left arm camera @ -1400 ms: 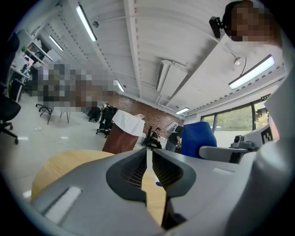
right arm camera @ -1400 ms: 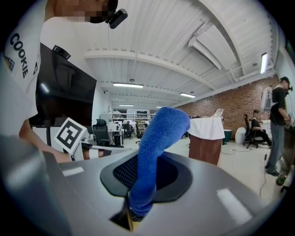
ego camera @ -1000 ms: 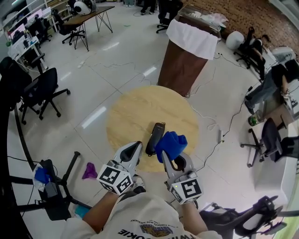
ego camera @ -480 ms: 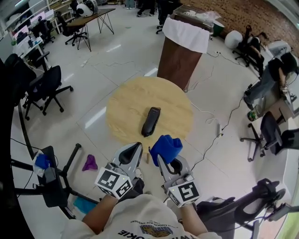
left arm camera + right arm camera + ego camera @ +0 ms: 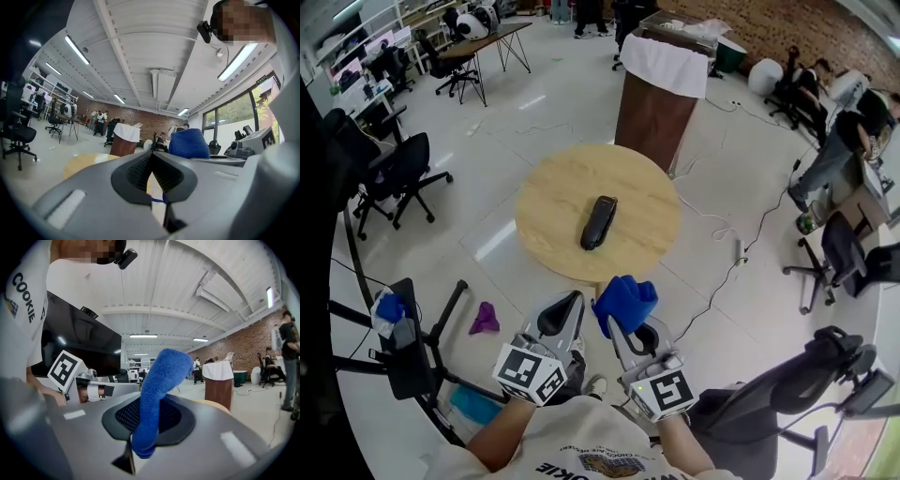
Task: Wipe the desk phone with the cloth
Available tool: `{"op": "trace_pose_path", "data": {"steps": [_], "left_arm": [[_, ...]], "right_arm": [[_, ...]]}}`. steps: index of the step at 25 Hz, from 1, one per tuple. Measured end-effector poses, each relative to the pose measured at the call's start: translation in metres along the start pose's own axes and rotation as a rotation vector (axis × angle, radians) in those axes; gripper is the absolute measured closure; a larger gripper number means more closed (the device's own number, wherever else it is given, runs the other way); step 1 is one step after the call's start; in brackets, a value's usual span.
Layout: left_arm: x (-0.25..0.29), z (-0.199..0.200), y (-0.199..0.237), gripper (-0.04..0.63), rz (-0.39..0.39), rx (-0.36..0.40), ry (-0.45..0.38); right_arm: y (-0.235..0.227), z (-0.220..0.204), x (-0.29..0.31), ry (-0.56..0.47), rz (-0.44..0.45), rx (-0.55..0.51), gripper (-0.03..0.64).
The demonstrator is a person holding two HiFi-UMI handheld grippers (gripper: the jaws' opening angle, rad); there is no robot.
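Right claw [image 5: 617, 324] grips the blue cloth [image 5: 626, 300] and left claw [image 5: 566, 307] is closed on nothing, as I hold both side by side near me, short of the round surface [image 5: 546, 202], where the phone [image 5: 599, 222] lies mid-top.

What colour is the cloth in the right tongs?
Solid blue. The cloth shows best in the right gripper view.

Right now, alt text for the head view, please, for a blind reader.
A person holds two tools short of a round wooden table bearing a black desk phone. The right tool is shut on a blue cloth; the left tool is shut, empty.
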State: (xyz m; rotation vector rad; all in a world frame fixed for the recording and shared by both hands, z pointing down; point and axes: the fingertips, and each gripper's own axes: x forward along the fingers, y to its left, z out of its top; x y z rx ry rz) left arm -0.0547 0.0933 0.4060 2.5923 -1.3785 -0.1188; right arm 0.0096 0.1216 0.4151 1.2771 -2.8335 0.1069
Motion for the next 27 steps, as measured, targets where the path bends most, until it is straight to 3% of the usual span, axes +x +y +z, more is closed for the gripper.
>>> {"op": "trace_pose_path", "data": {"steps": [12,27], "left_arm": [[-0.010,0.008,-0.014,0.594,-0.068,0.034,-0.021],[-0.025,0.025,0.013,0.594,-0.065,0.030,-0.051]], "right_arm": [[0.016,0.013,-0.006,-0.014,-0.027,-0.013,0.558],[0.035,0.019,0.020,-0.010,-0.023,-0.042,0.558]]}}
